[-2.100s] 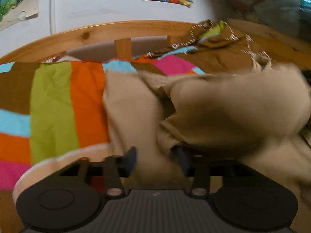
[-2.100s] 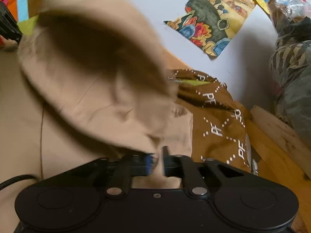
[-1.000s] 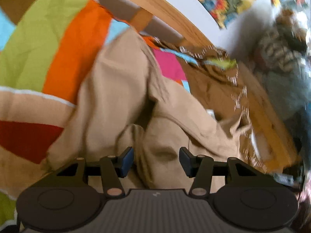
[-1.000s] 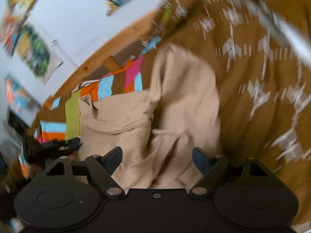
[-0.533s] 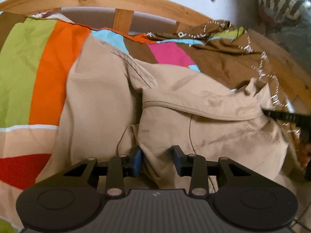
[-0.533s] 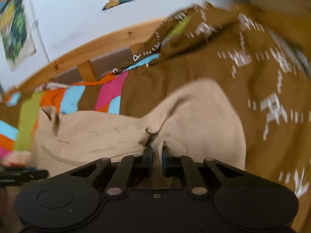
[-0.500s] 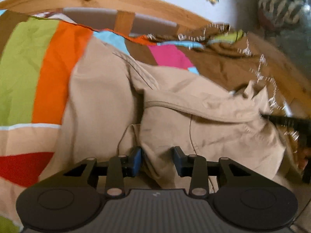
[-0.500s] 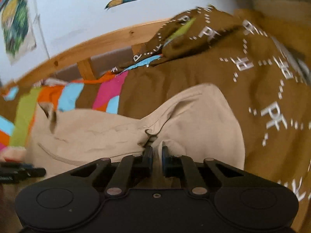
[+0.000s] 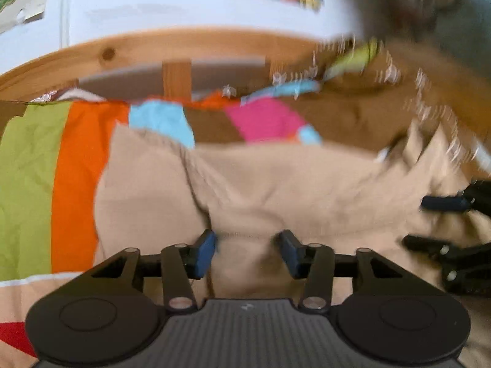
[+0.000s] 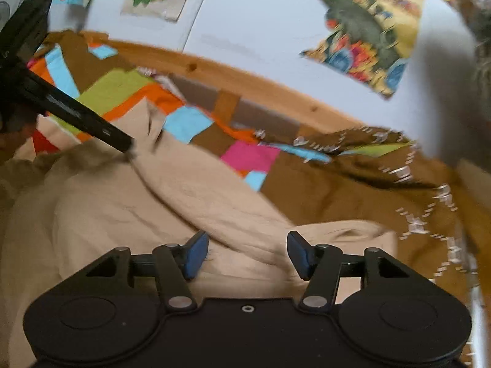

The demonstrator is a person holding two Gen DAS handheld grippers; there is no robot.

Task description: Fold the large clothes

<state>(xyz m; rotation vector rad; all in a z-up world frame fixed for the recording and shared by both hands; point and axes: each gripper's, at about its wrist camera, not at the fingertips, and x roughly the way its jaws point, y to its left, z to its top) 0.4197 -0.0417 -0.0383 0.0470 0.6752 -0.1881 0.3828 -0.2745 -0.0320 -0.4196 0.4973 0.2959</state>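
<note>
one beige garment (image 9: 276, 184) lies rumpled across our striped bedspread (image 9: 70, 165), its far edge near the wooden bed rail (image 9: 122, 49). our left gripper (image 9: 247, 250) sits low over the cloth with its jaws apart and a fold of fabric bunched between them, not pinched. our right gripper (image 10: 245, 253) hovers over another fold, jaws spread wide and holding nothing. a brown patterned blanket (image 10: 368, 190) lies beside the garment.

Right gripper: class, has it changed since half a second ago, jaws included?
Yes. The right gripper, then shut on the beige garment, now stands open; the wooden bed rail sits higher and tilted, so it has drawn back and turned.
</note>
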